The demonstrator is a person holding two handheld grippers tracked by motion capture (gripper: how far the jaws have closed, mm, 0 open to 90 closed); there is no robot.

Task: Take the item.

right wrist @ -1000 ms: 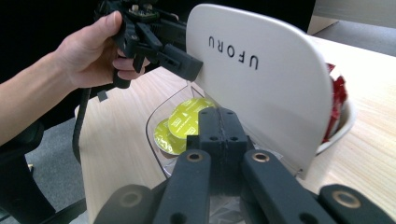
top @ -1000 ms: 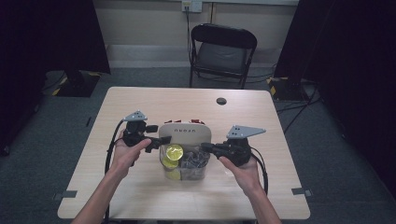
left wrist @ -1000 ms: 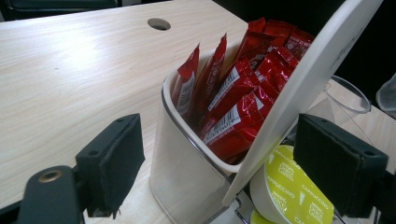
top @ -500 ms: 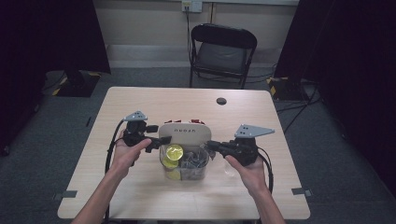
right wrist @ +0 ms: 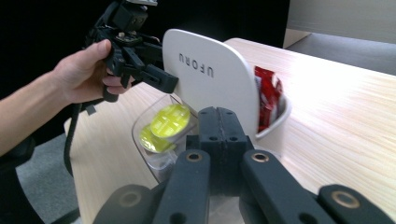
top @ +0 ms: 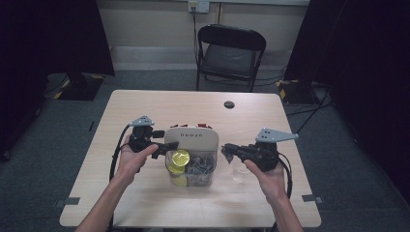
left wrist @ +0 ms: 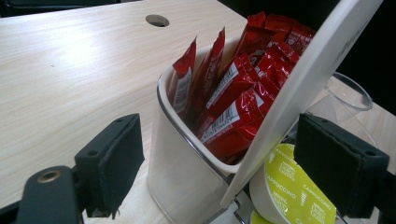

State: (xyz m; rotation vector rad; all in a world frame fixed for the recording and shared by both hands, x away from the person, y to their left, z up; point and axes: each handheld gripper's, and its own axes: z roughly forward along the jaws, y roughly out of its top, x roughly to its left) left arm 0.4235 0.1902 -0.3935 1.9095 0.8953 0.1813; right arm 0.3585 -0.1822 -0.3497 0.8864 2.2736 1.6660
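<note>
On the tabletop, the left hand-held gripper has its jaws spread wide on either side of the white lid of a clear container, not pressing it. The lid stands tilted up. Behind it, red packets stand in a white compartment; in front, yellow-green capsules lie in the clear part. To the right, the right hand-held gripper is clenched with its jaws together on nothing, just beside the container.
</note>
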